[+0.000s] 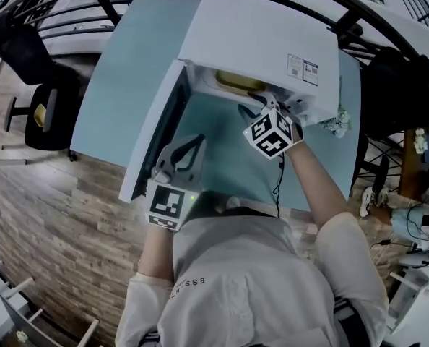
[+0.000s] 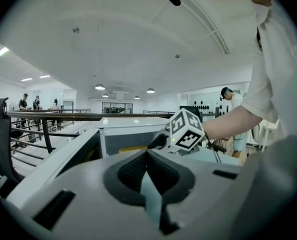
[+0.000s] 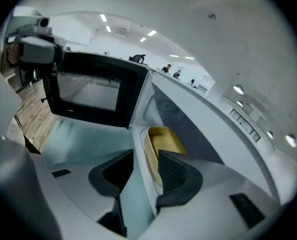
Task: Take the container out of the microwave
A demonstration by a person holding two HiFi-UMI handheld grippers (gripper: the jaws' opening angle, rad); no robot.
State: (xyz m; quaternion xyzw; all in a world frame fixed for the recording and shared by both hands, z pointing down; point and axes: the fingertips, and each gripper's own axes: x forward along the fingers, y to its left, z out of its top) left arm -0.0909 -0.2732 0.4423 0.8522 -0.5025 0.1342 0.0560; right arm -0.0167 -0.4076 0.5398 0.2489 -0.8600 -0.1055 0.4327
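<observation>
A white microwave (image 1: 258, 35) stands on the light-blue table (image 1: 128, 63) with its door (image 1: 153, 132) swung open to the left. Inside lies a yellow container (image 1: 237, 83), seen close in the right gripper view (image 3: 164, 139). My right gripper (image 1: 252, 107) is at the oven's mouth and open (image 3: 146, 155); the container's near rim shows in the gap between its fingers, and I cannot tell whether they touch it. My left gripper (image 1: 187, 149) hangs over the table in front of the door, shut on nothing (image 2: 147, 154). The right gripper's marker cube (image 2: 186, 131) shows ahead of it.
The open door (image 3: 93, 91) stands between the two grippers' sides. A black chair (image 1: 45, 100) sits on the wooden floor to the left. A small white crumpled thing (image 1: 337, 123) lies by the microwave's right corner. Black railings (image 1: 70, 6) run behind the table.
</observation>
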